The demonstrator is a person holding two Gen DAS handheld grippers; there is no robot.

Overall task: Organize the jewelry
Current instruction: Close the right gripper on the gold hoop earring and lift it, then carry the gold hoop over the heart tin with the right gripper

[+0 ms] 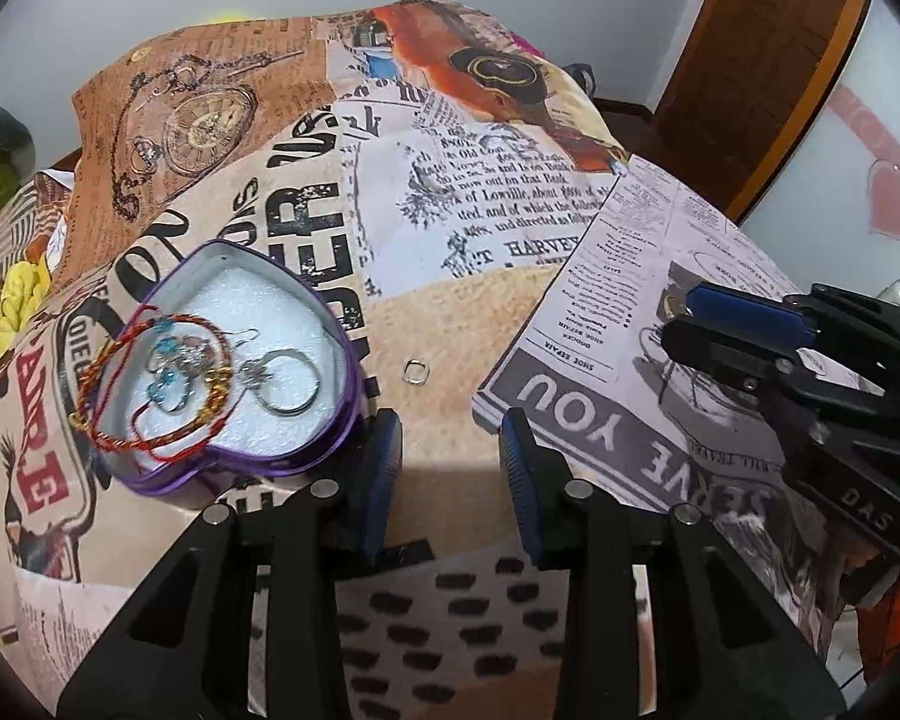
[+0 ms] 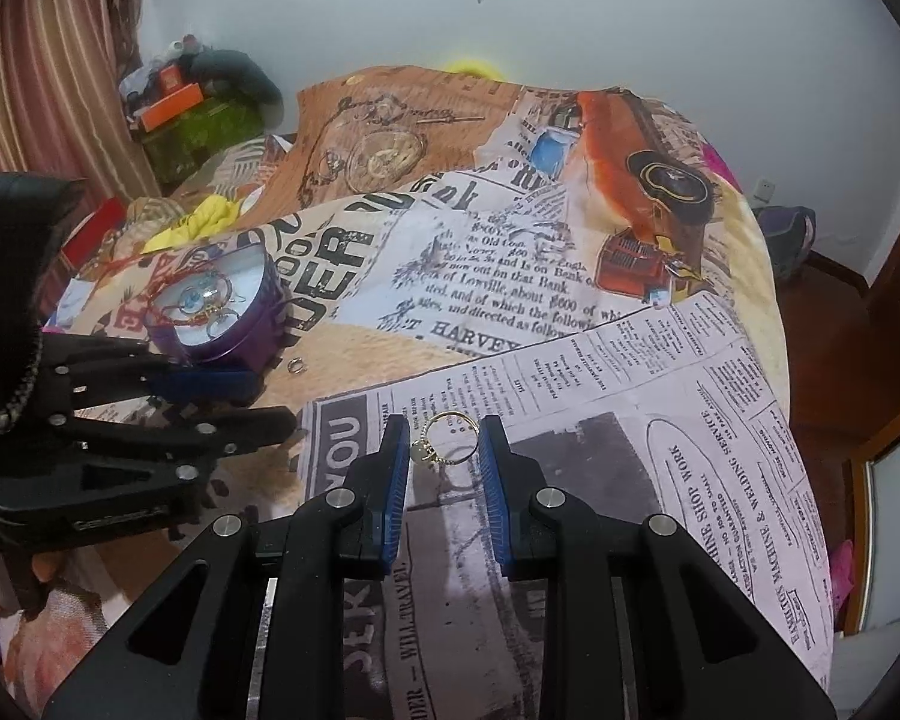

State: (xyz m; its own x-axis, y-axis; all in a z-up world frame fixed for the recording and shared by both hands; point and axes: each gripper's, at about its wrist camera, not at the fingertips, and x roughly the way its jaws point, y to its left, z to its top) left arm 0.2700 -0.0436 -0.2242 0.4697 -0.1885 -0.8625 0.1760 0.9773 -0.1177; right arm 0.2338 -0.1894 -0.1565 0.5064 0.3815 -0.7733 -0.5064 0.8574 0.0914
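Two pads of our right gripper [image 2: 444,441] flank a gold ring [image 2: 448,438], seemingly barely pinched; we squeeze gently. Left gripper [image 1: 450,450] gapes, empty.

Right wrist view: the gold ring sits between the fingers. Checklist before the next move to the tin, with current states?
1. Ring between right gripper fingers: ok.
2. Firm grip on the ring: cannot tell; the jaws look slightly apart.
3. Tin open, lid off: ok.
4. Room on the tin's white pad: ok, though the bracelet drapes over the rim.
5. Left gripper open, holding nothing: ok.
6. Small ring loose on the blanket: not ok.
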